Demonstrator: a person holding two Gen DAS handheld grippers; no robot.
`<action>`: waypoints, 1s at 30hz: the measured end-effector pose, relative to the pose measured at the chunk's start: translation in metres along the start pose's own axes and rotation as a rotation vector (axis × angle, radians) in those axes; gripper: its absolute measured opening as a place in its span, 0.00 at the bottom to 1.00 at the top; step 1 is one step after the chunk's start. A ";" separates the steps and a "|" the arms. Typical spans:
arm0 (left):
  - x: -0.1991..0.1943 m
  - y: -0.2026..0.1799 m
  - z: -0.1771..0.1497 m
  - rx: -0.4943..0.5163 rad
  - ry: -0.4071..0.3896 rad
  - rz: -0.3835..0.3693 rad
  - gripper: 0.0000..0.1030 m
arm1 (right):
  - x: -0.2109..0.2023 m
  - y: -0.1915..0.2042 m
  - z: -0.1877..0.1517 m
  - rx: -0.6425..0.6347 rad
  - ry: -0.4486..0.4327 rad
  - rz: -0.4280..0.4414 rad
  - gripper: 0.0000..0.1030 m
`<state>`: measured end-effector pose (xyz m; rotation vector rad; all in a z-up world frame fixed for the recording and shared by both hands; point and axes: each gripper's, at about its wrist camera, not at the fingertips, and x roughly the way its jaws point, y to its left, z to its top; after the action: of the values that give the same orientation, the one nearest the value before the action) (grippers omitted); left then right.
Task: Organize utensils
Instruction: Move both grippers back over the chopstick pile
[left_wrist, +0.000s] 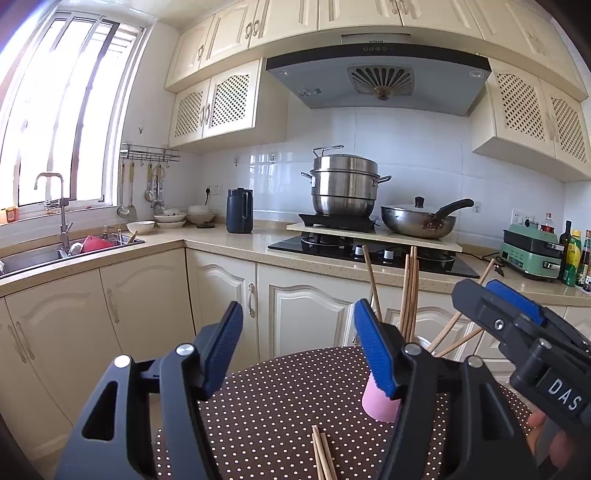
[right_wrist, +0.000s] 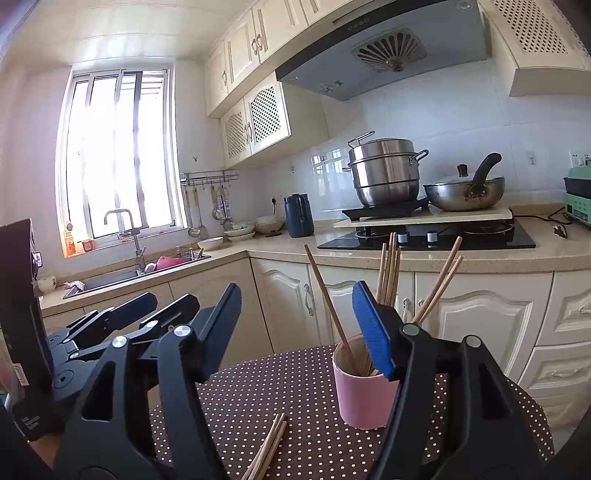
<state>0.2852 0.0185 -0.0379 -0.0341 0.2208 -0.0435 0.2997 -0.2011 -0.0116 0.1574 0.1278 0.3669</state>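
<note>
A pink cup (right_wrist: 360, 391) stands on the brown dotted table (right_wrist: 295, 387) and holds several wooden chopsticks (right_wrist: 388, 273) that stick up and fan out. Two or three loose chopsticks (right_wrist: 267, 446) lie on the cloth in front of it. My right gripper (right_wrist: 295, 325) is open above the table, empty, with the cup just behind its right finger. In the left wrist view the cup (left_wrist: 380, 404) is half hidden by my left gripper's right finger; that gripper (left_wrist: 299, 332) is open and empty, above the loose chopsticks (left_wrist: 323, 454). The right gripper (left_wrist: 476, 288) comes in from the right.
Behind the table runs a counter with cream cabinets (left_wrist: 221, 295), a stove (left_wrist: 369, 251) bearing a steel steamer pot (left_wrist: 345, 184) and a wok (left_wrist: 417, 219). A dark kettle (left_wrist: 239, 210), bowls and a sink (left_wrist: 55, 254) lie to the left. A green appliance and bottles (left_wrist: 570, 258) are on the right.
</note>
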 end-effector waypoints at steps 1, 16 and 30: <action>-0.002 0.001 0.001 0.001 -0.001 0.000 0.61 | -0.001 0.001 0.001 0.000 0.001 0.005 0.61; -0.031 0.010 0.006 -0.006 -0.013 0.016 0.64 | -0.029 0.025 0.012 -0.059 -0.025 -0.009 0.63; -0.055 0.016 -0.027 0.013 0.063 0.009 0.65 | -0.050 0.043 -0.012 -0.078 0.054 -0.075 0.69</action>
<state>0.2259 0.0364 -0.0530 -0.0188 0.2839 -0.0369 0.2367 -0.1781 -0.0110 0.0658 0.1724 0.3008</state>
